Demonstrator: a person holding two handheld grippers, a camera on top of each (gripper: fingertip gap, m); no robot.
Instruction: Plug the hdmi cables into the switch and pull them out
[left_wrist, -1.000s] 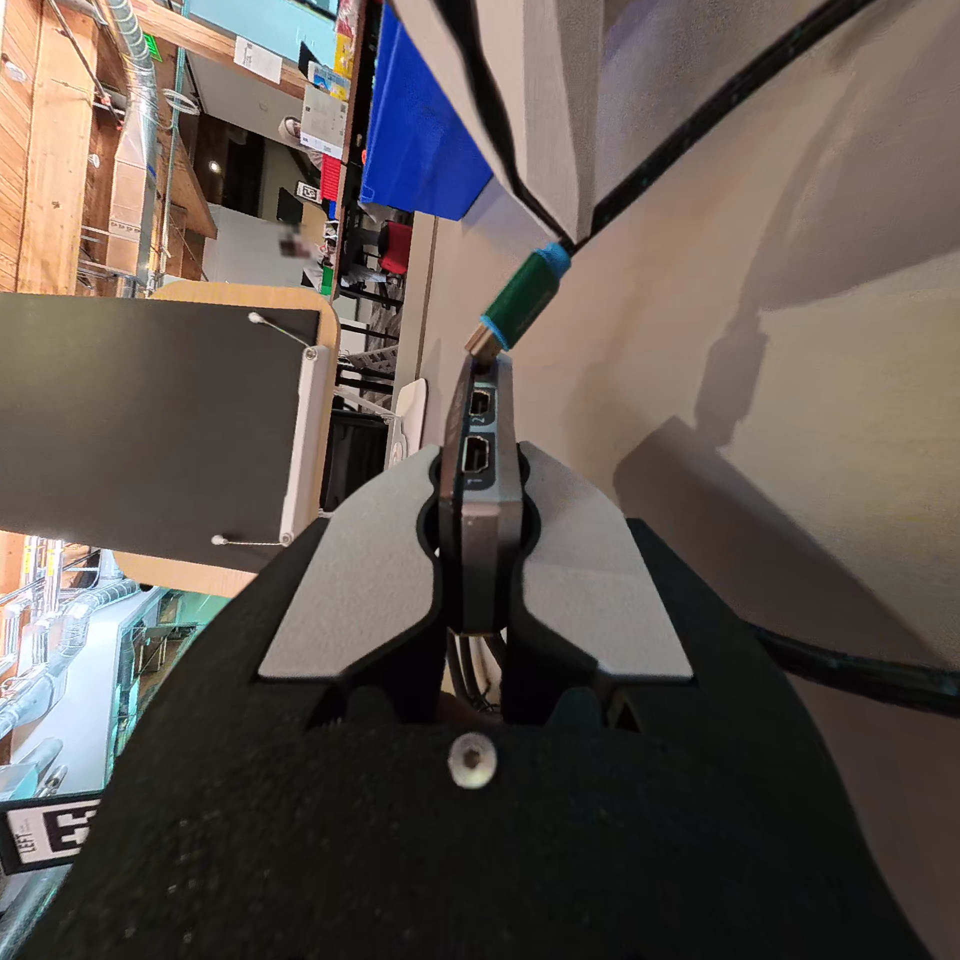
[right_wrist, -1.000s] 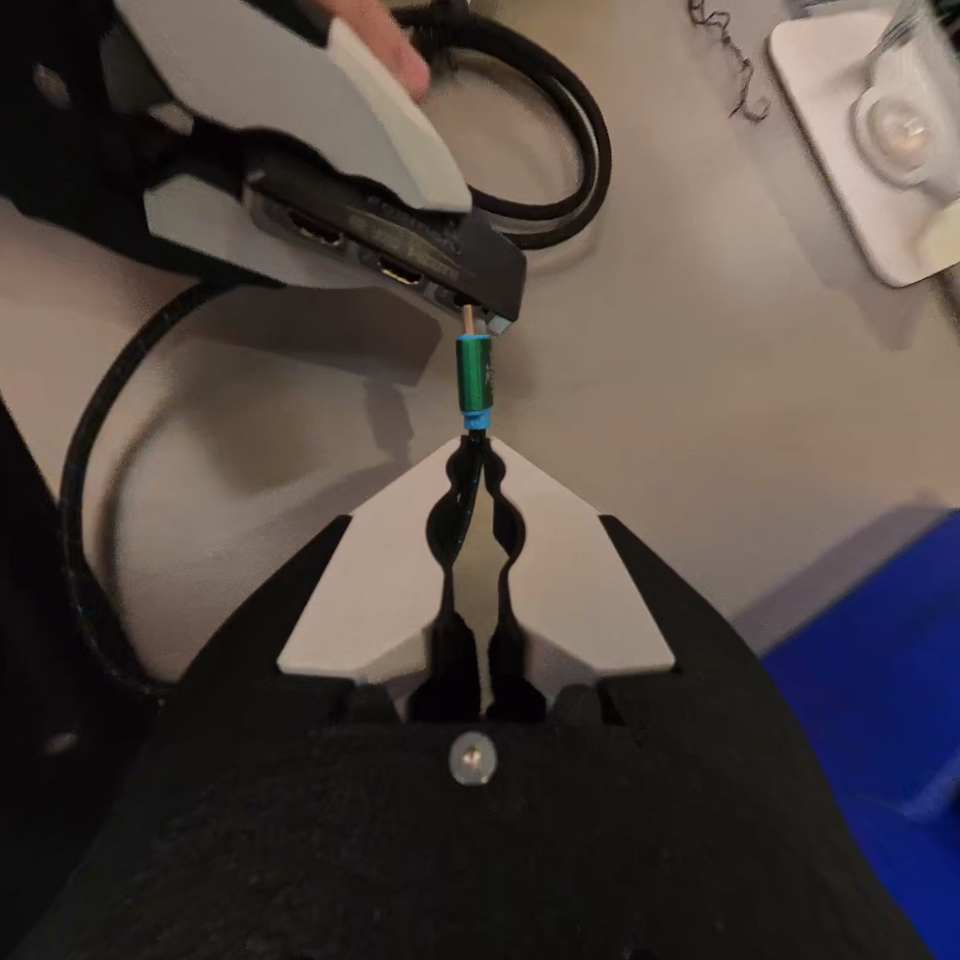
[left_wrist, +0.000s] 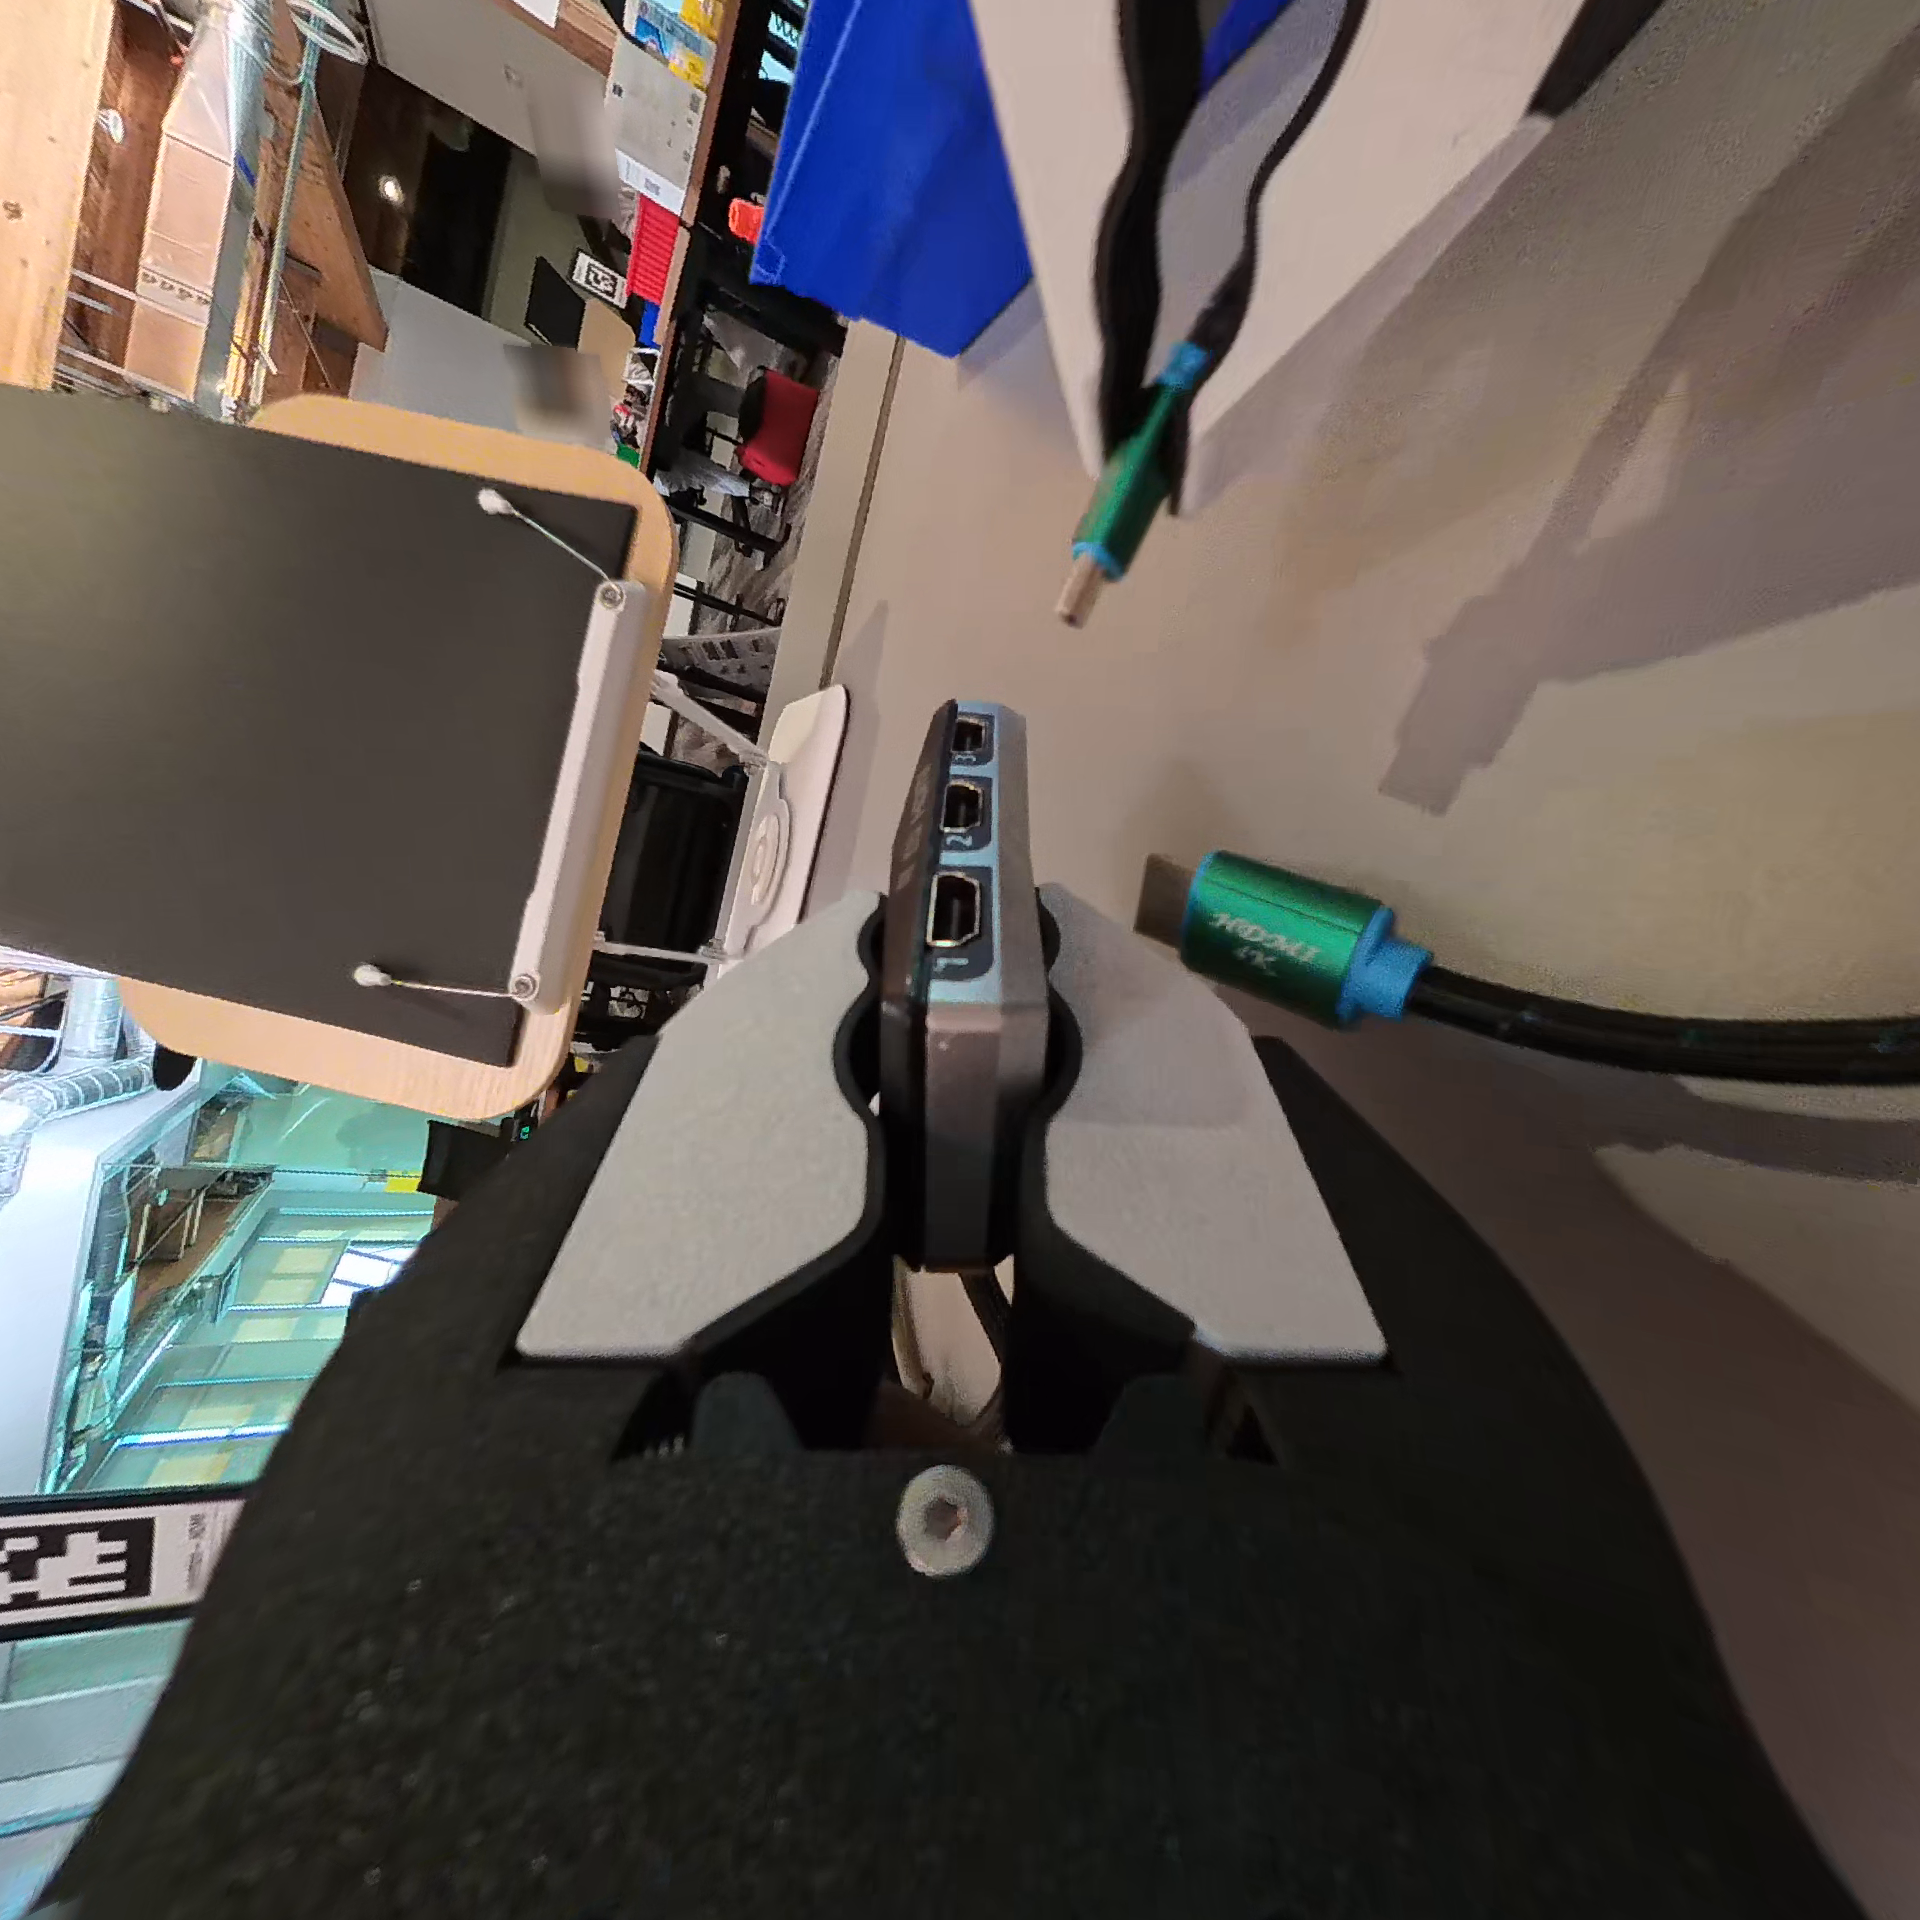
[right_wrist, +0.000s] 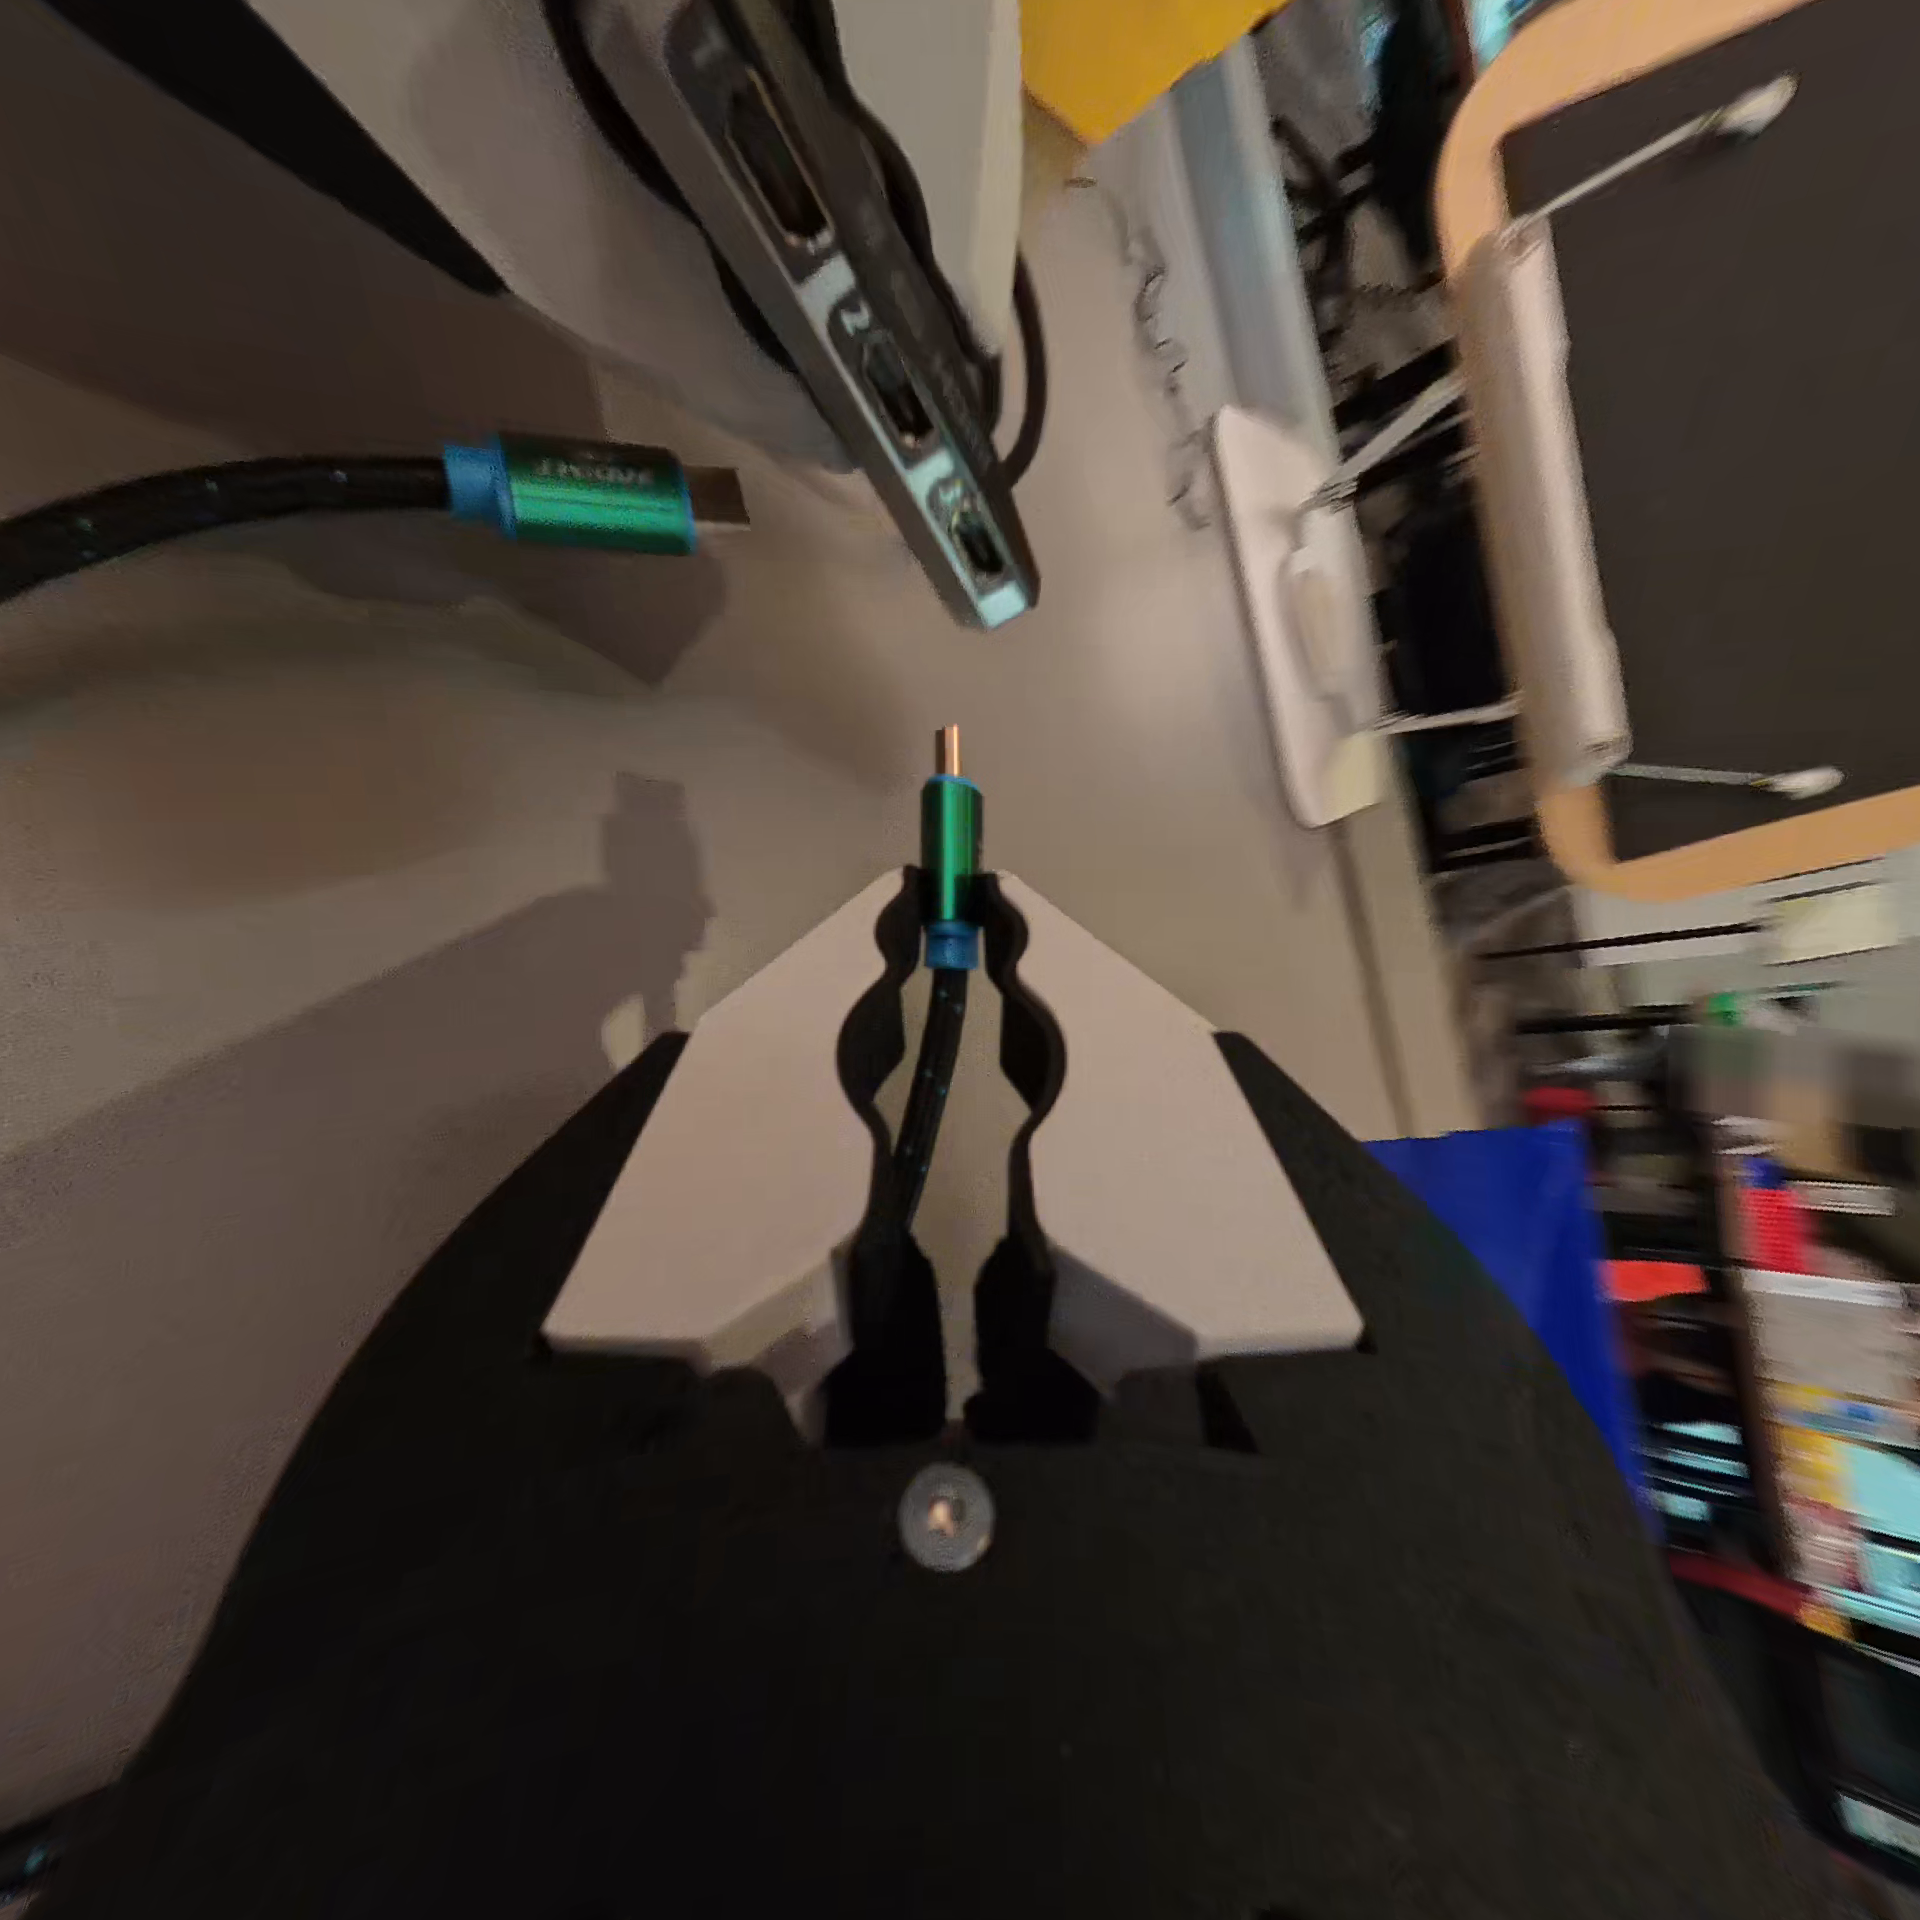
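Between the left gripper (left_wrist: 961, 1049) jaws the switch (left_wrist: 971, 904) sits clamped, ports facing outward. Right gripper (right_wrist: 951, 914) jaws pinch the green HDMI plug (right_wrist: 951, 831), long axis pointing at the ports across clear air. Second plug (right_wrist: 597, 504) lies apart on the bench (right_wrist: 312, 779).

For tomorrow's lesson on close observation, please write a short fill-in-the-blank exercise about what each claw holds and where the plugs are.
1. The left claw is shut on the ____.
2. The plug in the right claw is ____ the switch, not in a port.
3. The second plug lies on the ____, held by no claw.
4. The visible ports on the switch number ____.

Missing words: switch; apart from; table; three
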